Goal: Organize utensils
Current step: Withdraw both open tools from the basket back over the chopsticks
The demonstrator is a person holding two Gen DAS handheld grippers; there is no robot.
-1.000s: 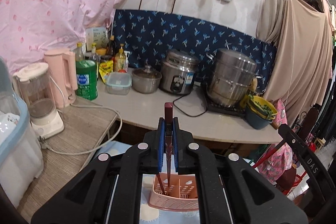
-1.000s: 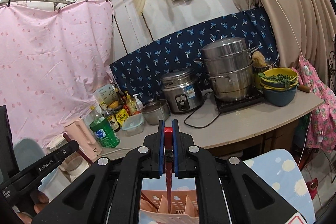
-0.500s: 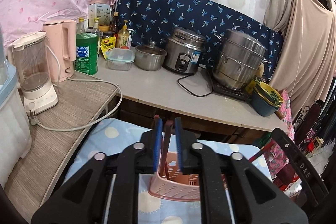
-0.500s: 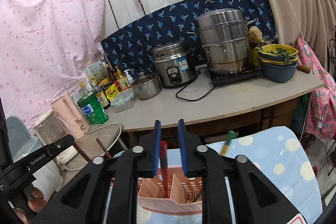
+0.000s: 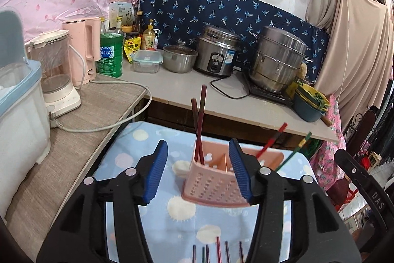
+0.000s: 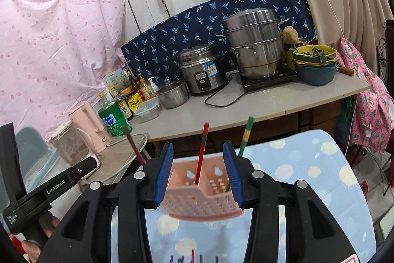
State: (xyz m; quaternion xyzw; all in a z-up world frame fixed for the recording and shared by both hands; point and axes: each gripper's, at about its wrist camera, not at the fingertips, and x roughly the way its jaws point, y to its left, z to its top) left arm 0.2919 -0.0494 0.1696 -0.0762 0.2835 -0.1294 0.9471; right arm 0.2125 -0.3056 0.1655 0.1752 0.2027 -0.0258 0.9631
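Loose dark chopsticks [image 5: 216, 252] lay at the table's near edge. Both grippers hung above them, left gripper [image 5: 198, 170] and right gripper [image 6: 197, 173], fingers wide, empty. Beyond, mid-table, the pink perforated plastic utensil basket [image 5: 216, 186] held dark red chopsticks [image 5: 200, 120]. Risk: the light basket likely tips if a lowered finger clips its rim.

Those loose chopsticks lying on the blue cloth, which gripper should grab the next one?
Probably either. Left gripper and right gripper both have open, empty jaws above the loose chopsticks, behind the pink plastic basket.
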